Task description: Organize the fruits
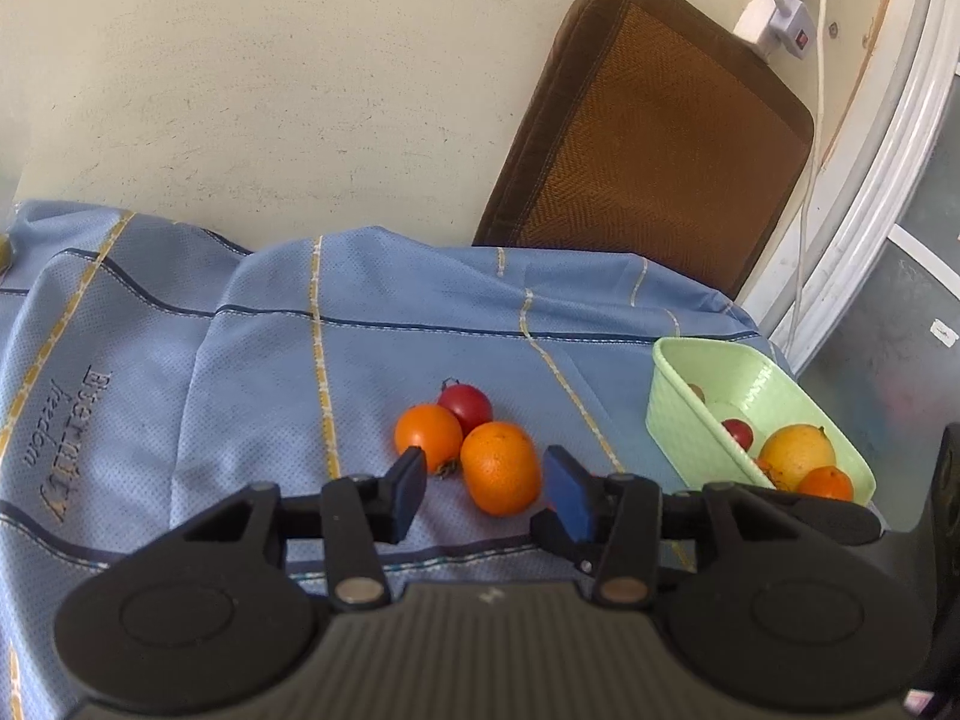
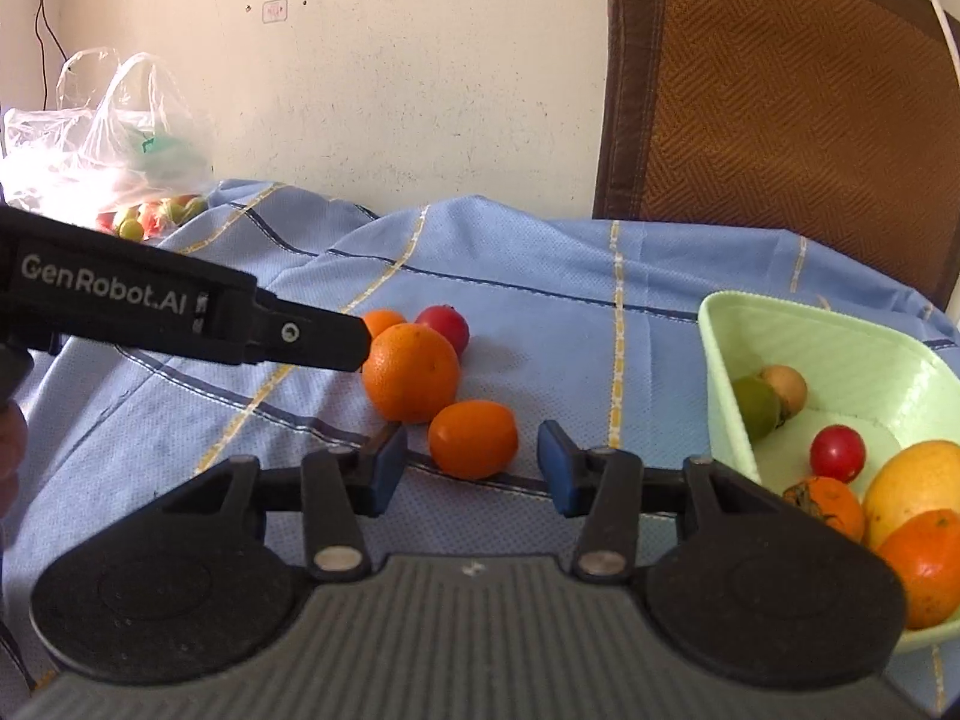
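Four loose round fruits [image 2: 411, 373] remain mid-frame on blue checked cloth [image 2: 540, 312]; several already fill the pale-green plastic basket [image 2: 729, 324] at right. Both grippers, left [image 1: 486, 483] and right [image 2: 471, 459], gape wide, empty.

A cream wall [image 2: 390, 90], scuffed and marked, fills the back, with a small sticker [image 2: 275, 11] high up. A chair [image 1: 654, 138] with a dark brown frame and woven amber back stands against the counter's far edge. The counter is draped in a blue cloth [image 1: 384, 324] with yellow and navy stripes. A white power strip [image 1: 780, 12] and cable [image 1: 807, 192] hang by a white door frame [image 1: 888, 168]. A clear plastic bag [image 2: 102, 138] sits at far left. Daylight is soft.
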Available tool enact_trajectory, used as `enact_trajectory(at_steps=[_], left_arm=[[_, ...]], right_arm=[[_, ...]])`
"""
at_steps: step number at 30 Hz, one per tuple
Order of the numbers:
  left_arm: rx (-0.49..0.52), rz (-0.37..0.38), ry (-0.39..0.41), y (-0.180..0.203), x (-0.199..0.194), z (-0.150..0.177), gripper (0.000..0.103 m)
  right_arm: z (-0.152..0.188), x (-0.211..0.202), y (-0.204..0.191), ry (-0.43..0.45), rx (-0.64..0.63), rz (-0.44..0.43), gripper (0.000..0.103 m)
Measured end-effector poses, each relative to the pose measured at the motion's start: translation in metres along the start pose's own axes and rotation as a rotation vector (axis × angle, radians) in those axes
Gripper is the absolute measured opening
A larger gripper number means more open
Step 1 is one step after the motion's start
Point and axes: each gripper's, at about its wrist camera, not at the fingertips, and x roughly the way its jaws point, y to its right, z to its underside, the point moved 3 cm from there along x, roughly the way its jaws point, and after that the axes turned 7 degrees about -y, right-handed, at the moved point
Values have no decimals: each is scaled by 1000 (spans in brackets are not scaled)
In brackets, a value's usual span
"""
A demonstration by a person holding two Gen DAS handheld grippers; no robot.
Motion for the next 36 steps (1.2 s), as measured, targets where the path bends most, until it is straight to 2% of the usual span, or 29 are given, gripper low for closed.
enact_trajectory(at_steps=[6, 8, 9, 12, 17, 20, 25, 28, 30, 36], left_arm=[[43, -72, -9, 15, 21, -5, 43], [65, -104, -7, 20, 24, -3, 36], [82, -116, 0, 23, 23, -1, 35], [117, -122, -3, 28, 13, 7, 34], [122, -68, -30, 34, -21, 31, 34], [136, -87, -27, 38, -38, 47, 34], [164, -177, -5, 45, -43, 64, 34], [188, -224, 21, 51, -43, 69, 37], [198, -256, 36, 53, -43, 71, 45], [205, -266, 49, 53, -39, 76, 51]], right_arm=[[10, -13, 3, 18, 27, -2, 34], [17, -21, 4, 29, 39, -3, 34], [20, -25, 5, 32, 46, -7, 34], [29, -37, 6, 42, 62, -17, 34], [47, -61, 6, 68, 89, -31, 34], [58, -76, 4, 87, 98, -18, 34], [72, -88, 2, 86, 77, 26, 34], [74, -86, 4, 60, 81, 37, 35], [74, -85, 5, 60, 88, 35, 35], [77, -85, 2, 51, 80, 44, 37]])
